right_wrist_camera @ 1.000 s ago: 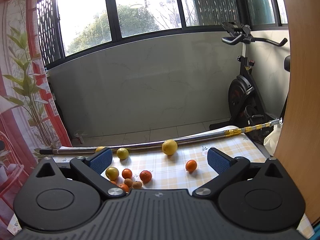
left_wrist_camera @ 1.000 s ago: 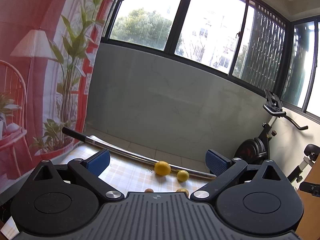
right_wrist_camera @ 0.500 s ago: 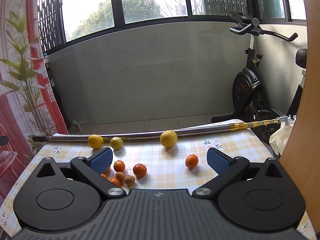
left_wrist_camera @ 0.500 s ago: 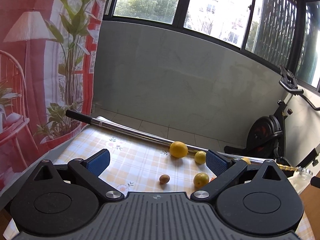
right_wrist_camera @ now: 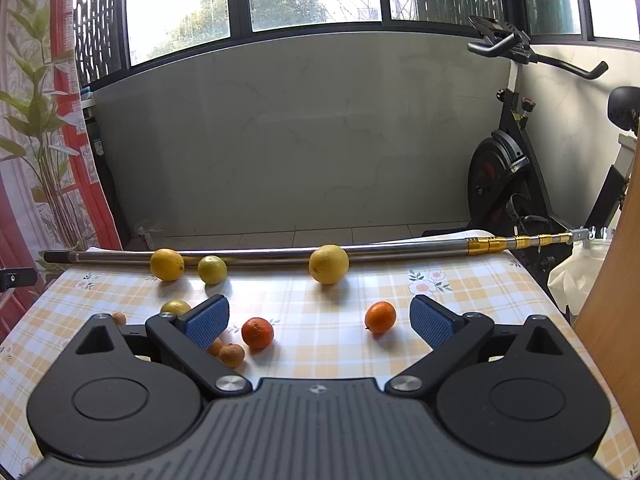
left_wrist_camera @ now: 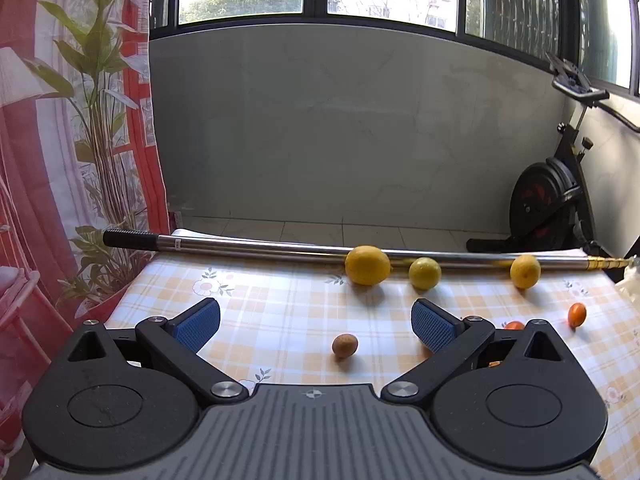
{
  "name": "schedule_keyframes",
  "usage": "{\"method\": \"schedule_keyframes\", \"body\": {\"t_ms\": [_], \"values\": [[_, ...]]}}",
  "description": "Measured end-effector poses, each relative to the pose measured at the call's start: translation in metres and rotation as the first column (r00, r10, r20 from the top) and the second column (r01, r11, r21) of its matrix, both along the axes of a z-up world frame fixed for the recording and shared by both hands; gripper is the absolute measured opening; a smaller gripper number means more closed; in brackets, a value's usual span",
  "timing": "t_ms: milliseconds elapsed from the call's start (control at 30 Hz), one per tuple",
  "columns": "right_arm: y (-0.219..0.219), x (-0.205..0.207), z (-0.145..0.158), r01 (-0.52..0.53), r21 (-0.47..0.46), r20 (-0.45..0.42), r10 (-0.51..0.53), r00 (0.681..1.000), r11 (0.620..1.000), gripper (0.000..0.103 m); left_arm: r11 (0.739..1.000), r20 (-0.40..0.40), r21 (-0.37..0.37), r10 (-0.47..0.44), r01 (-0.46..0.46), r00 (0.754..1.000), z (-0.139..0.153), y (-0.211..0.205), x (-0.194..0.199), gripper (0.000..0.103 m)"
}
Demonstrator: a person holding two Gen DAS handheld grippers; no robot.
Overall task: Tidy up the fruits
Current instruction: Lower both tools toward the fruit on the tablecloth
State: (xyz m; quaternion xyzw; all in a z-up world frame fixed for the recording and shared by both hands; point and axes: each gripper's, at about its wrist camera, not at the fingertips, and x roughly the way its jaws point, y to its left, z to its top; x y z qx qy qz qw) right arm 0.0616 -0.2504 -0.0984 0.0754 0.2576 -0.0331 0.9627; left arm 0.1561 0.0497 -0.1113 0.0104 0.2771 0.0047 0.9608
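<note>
In the left wrist view the left gripper (left_wrist_camera: 316, 322) is held level above the near part of the checked tablecloth (left_wrist_camera: 280, 304), pointing toward the far wall, its blue-padded jaws spread wide and holding nothing. A small brown fruit (left_wrist_camera: 344, 345) lies on the cloth between the jaws; three yellow citrus fruits rest against a metal pole (left_wrist_camera: 256, 247) along the far edge, the largest lemon (left_wrist_camera: 367, 265) leftmost of them, and a small orange (left_wrist_camera: 577, 314) sits far right. In the right wrist view the right gripper (right_wrist_camera: 320, 320) likewise hovers low and level, jaws wide apart and empty. A mandarin (right_wrist_camera: 257, 332) and another orange fruit (right_wrist_camera: 380, 316) lie between its fingers, smaller brown fruits cluster by the left finger (right_wrist_camera: 208, 321), and a big yellow lemon (right_wrist_camera: 328, 264) touches the pole behind.
</note>
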Motion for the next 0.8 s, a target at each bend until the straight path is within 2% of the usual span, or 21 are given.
{"method": "schedule_keyframes", "body": {"t_ms": [67,133,267,433,633,733,800], "values": [[-0.006,0.005,-0.008,0.009,0.022,-0.006,-0.008,1.0,1.0,0.099,1.0,-0.006,0.029,0.003,-0.003,1.0,-0.009,-0.002,0.007,0.103],[-0.013,0.007,-0.013,0.02,0.057,-0.01,-0.019,1.0,0.998,0.099,1.0,0.001,0.026,-0.001,0.001,1.0,-0.016,-0.001,0.012,0.102],[-0.024,0.013,-0.02,0.036,0.115,-0.021,-0.034,0.999,0.993,0.099,0.998,0.012,-0.061,-0.019,0.02,1.0,-0.027,0.008,0.023,0.102],[-0.028,0.021,-0.032,0.068,0.135,-0.058,-0.061,0.996,0.988,0.099,0.999,-0.023,-0.024,-0.039,0.038,0.999,-0.045,0.003,0.04,0.097],[-0.033,0.027,-0.043,0.093,0.157,-0.092,-0.079,0.993,0.983,0.093,0.991,-0.09,0.02,-0.131,0.133,0.987,-0.069,-0.009,0.051,0.082],[-0.036,0.029,-0.047,0.102,0.152,-0.112,-0.086,0.99,0.983,0.092,0.99,-0.111,-0.003,-0.14,0.141,0.984,-0.08,-0.009,0.061,0.076],[-0.039,0.031,-0.05,0.114,0.154,-0.125,-0.095,0.988,0.982,0.091,0.986,-0.113,-0.04,-0.165,0.161,0.98,-0.085,-0.008,0.068,0.064]]}}
